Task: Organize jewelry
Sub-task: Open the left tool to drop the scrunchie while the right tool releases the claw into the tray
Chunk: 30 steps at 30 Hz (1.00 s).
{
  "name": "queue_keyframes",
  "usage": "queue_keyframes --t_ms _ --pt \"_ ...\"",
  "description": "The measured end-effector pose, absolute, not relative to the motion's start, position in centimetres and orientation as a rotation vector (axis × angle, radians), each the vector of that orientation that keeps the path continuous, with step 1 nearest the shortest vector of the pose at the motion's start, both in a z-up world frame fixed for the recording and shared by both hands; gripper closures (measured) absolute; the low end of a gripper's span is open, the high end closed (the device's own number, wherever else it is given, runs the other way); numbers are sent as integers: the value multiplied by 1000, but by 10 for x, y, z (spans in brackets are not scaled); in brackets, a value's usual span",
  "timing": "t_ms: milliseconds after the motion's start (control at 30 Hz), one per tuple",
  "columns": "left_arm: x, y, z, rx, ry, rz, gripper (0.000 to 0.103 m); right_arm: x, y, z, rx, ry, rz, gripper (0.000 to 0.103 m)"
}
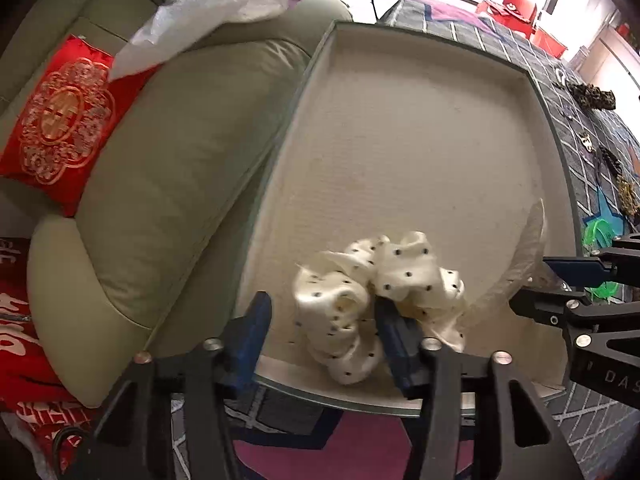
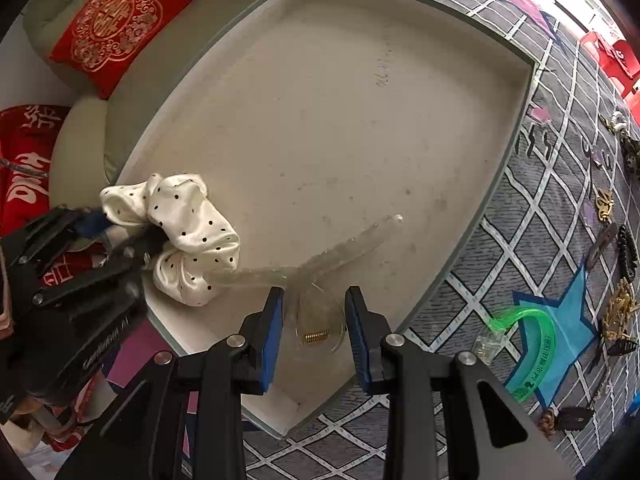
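A cream scrunchie with black dots lies in the near corner of a shallow white tray. My left gripper is open around it, its fingers either side. In the right wrist view the scrunchie sits at the tray's left edge with the left gripper at it. A clear plastic hair clip lies in the tray. My right gripper is open, its fingers either side of the clip's round end. It shows at the right in the left wrist view.
The tray rests on a grey gridded mat. To its right lie a green bangle, gold chains, a black bracelet and several small clips. A green sofa with a red cushion stands left.
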<state>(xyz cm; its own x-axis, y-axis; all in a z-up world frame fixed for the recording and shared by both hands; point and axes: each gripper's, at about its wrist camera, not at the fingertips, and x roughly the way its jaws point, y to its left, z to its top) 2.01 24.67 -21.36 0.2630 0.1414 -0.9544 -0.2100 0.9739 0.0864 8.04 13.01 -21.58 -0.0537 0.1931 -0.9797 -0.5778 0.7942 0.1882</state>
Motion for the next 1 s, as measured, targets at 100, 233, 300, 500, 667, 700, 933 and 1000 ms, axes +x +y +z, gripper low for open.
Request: queue_keyframes --t_ms 100,233,300,500,667,700,933,1000 --pt "20 247 -213 -70 1297 240 47 83 133 -212 -307 1488 655 51" --pt "23 243 -210 -62 1300 243 36 86 128 -194 -294 1442 644 33" --pt "21 239 -205 -58 1283 241 16 90 124 -185 -265 1433 637 33" --pt "19 230 -196 -26 1273 240 16 96 95 -166 -193 1422 586 30" --pt "19 224 -184 -18 1262 244 0 94 66 -157 -133 1424 543 26" --pt "18 221 -180 -16 1260 235 0 94 59 -155 -120 1425 538 24" --pt "18 188 -156 20 1269 179 0 84 13 -142 -8 1434 476 17" --pt "18 175 -151 33 1271 155 0 77 -1 -141 26 1437 440 15"
